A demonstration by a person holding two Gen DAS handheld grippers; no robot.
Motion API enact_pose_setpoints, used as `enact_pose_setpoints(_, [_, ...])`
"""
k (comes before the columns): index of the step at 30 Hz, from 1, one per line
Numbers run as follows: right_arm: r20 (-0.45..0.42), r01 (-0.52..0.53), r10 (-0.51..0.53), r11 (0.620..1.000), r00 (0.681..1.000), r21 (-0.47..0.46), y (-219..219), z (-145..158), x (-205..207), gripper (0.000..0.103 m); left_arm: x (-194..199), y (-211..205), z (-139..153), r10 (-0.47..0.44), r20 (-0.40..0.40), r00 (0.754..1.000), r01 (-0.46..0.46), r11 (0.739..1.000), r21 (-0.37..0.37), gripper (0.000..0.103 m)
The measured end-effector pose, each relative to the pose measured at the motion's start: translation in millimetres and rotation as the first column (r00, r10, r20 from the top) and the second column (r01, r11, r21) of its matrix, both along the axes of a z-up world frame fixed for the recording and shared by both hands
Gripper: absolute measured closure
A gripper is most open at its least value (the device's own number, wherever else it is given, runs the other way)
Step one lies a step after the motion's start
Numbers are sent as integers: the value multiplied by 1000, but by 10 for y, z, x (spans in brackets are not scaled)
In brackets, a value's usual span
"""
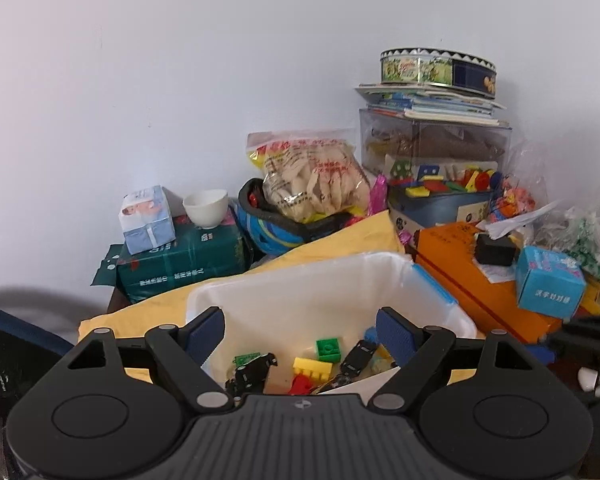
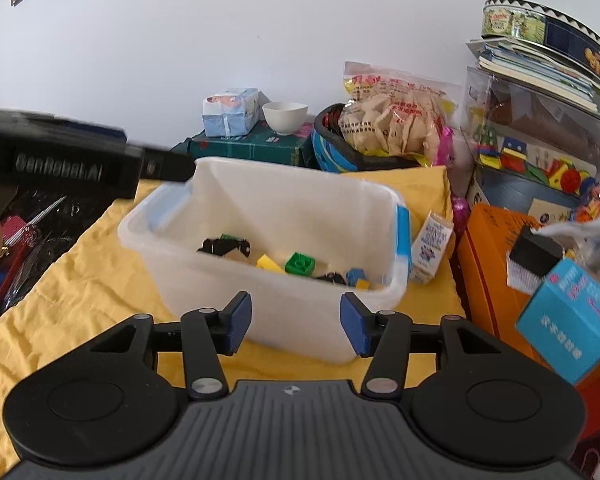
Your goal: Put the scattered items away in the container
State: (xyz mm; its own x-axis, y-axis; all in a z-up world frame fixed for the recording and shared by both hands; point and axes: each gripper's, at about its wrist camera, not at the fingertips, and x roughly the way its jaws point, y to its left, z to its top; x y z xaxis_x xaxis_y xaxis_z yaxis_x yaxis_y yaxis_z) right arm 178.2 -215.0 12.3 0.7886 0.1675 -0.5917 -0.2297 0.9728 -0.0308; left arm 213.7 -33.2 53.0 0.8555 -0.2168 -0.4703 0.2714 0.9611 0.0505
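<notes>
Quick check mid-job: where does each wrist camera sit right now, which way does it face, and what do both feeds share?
Left wrist: sits on the left tool, directly over the container, looking down into it; open blue pads frame the bricks.
Right wrist: sits on the right tool, back from the container, facing its near wall; the left tool crosses the upper left.
Shared: the container, the green brick, the white bowl, and the round tin.

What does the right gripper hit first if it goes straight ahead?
Probably the near wall of the plastic bin: the right gripper, open and empty, points right at it. The gap between them is hard to judge.
</notes>
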Motion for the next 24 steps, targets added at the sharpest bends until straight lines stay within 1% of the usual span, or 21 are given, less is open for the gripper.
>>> enact_pose_setpoints(4, [-5,4,-4,1000,1000,8,-24,-13,-75,49,-1,-24,22,-7,-6,1000,7,999,-35,17])
enact_pose_setpoints(6, [-4,5,-4,1000,1000,10,-26,-10,-95,49,-7,-35,22,-9,-15,1000,8,999,-44,15])
enact_pose_setpoints(10, [-2,4,-4,1000,1000,13,-22,-9,-122,48,-30,-101,-8,-28,-23,999,28,999,-21,6])
enact_pose_setpoints(12, [-2,1,-1,1000,1000,13,-19,-10,-133,48,-34,-140,-31,-42,-31,999,42,999,-7,6])
enact_pose_setpoints(15, [-3,-2,2,1000,1000,11,-10,-10,-148,47,-25,-169,-65,-35,-52,998,35,999,1,6])
enact_pose_setpoints(21, [-28,-9,9,1000,1000,8,23,-65,-193,46,27,-104,-144,-6,-127,992,0,999,-44,6])
enact_pose_setpoints(24, [-39,-13,13,1000,999,6,50,-93,-209,46,55,-90,-190,11,-149,989,-16,999,-33,6])
